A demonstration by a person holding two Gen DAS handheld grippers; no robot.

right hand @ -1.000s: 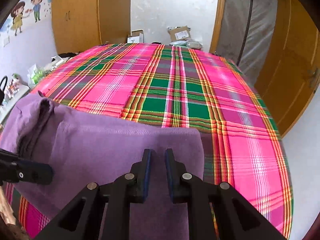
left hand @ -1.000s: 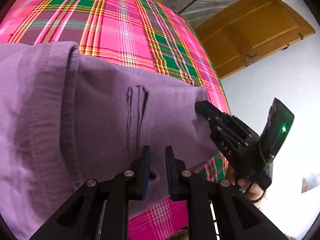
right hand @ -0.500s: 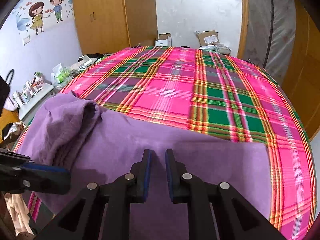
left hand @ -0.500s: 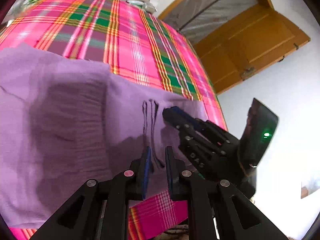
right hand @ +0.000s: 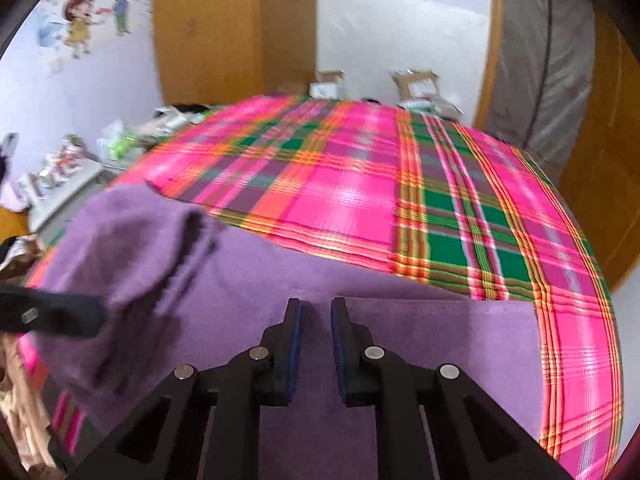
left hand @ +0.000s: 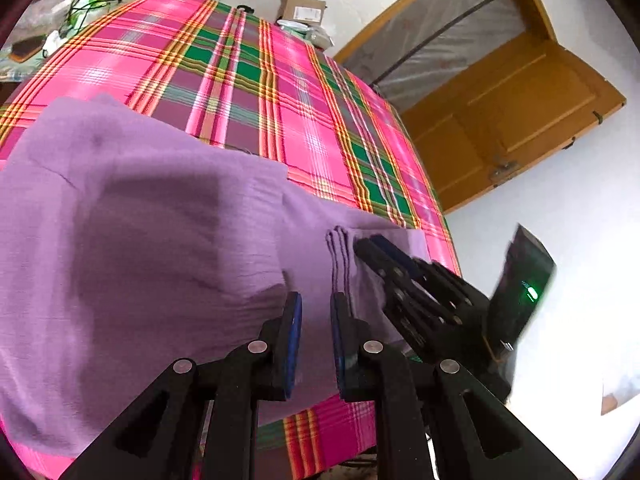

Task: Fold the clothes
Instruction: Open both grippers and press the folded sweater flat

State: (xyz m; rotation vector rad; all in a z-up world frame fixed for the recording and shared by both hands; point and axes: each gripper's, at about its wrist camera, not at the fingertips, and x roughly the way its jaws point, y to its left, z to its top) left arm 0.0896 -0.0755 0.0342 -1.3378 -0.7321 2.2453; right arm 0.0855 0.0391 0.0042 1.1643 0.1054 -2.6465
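A purple garment (left hand: 140, 220) lies spread over the near part of a bed with a pink and green plaid sheet (left hand: 280, 100). My left gripper (left hand: 316, 300) is shut on the garment's near edge, where the cloth bunches at its fingertips. In the left wrist view, the right gripper (left hand: 366, 246) comes in from the right. Its jaws are together on pinched pleats of the cloth. In the right wrist view the right gripper (right hand: 316, 304) holds a folded edge of the garment (right hand: 248, 280). The left gripper (right hand: 60, 316) shows at the far left with cloth draped from it.
The plaid sheet (right hand: 360, 184) stretches away beyond the garment. Cardboard boxes (right hand: 416, 80) sit past the bed's far end. A cluttered low shelf (right hand: 60, 164) stands to the left. A wooden door (left hand: 520, 112) is on the right and a wardrobe (right hand: 224, 28) is at the back.
The garment has gone from hanging bunched to lying flatter and wider on the bed. The right gripper has come closer to the left one. Both stayed shut on the cloth.
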